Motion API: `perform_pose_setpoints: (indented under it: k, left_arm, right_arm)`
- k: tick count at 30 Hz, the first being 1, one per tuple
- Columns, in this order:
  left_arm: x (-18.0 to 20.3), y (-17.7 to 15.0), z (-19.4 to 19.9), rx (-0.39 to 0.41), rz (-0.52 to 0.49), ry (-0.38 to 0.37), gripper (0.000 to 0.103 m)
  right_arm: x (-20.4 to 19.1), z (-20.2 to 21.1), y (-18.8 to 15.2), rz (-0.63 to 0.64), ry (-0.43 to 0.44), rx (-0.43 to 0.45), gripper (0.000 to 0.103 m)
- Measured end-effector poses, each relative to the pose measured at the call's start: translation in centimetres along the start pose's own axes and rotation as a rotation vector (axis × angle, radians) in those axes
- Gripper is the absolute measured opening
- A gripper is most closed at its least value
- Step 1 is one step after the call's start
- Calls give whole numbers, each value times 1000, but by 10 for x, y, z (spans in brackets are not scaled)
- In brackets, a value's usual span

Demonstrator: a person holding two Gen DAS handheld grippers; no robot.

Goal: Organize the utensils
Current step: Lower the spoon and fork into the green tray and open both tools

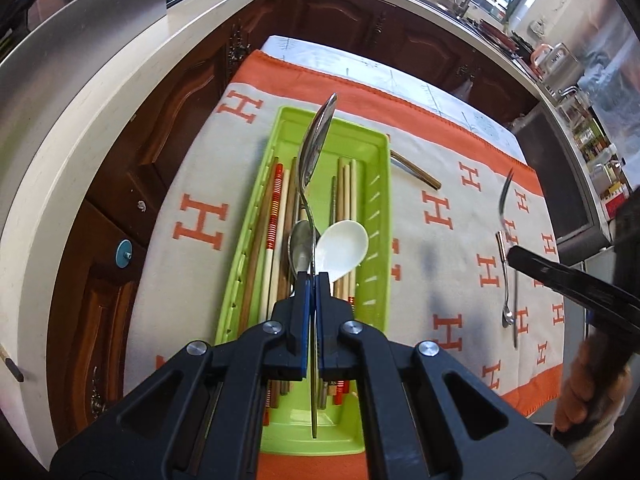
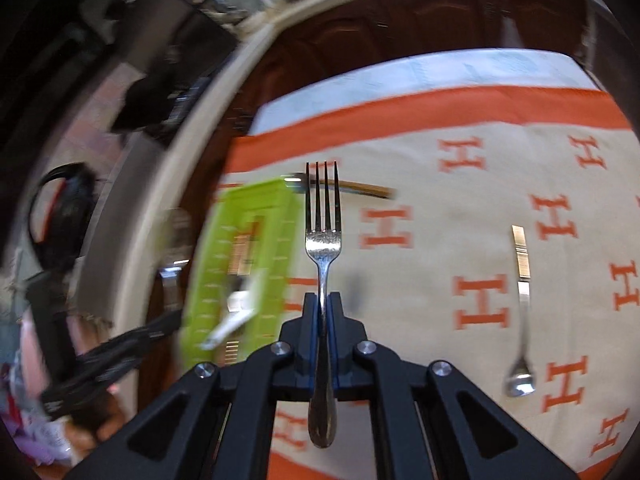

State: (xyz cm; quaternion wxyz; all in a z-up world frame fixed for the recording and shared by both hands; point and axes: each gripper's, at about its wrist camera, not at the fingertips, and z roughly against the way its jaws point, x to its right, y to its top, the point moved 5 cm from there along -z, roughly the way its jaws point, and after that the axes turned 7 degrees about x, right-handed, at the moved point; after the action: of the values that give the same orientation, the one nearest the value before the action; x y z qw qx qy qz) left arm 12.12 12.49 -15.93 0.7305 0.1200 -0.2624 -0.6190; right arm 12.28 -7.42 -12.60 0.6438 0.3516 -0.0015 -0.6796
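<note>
My left gripper (image 1: 313, 280) is shut on the handle of a large metal spoon (image 1: 316, 148), held edge-on above the green tray (image 1: 378, 208). In the tray lie several chopsticks (image 1: 274, 208), a metal spoon (image 1: 300, 244) and a white ceramic spoon (image 1: 343, 247). My right gripper (image 2: 323, 300) is shut on a steel fork (image 2: 323, 216) with its tines pointing away, above the cloth to the right of the tray (image 2: 280, 248). The same fork (image 1: 505, 196) shows at the right of the left wrist view. A small gold-handled spoon (image 2: 521, 304) lies on the cloth.
An orange and beige cloth (image 1: 444, 264) with H letters covers the table. A gold-handled utensil (image 1: 416, 170) lies by the tray's far right corner. Dark wooden cabinets (image 1: 168, 120) and a pale countertop (image 1: 92, 92) surround the table. The right wrist view is blurred by motion.
</note>
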Motion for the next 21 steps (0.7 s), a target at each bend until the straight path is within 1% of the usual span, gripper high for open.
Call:
perform_pose_setpoints:
  k: [2,4,9,13,16,21]
  left_arm:
    - [-3,1,-3,1,5,6,0]
    - [-5,2,-8,0,8,13,0]
    - [-10,1,-19,-5,16,24,0]
    - [-13,-1,-29,-16,10,34,0]
    - [-17,-3,-36,-26,-5,48,0]
    - [-23,-9,-48,-54,0,57,0]
  right_arm:
    - [-25,-1,-1,27,46,-8,4]
    - [-46,-7,-2,65,71,-16,4]
    - [-78,-30,-8,103,86,-40,4]
    - [-83,-55,-11,92,79,-66,4]
    - [-77,-69,-12,58,67,-85,4]
    - [-71,-90,-17,19,47,-120,4]
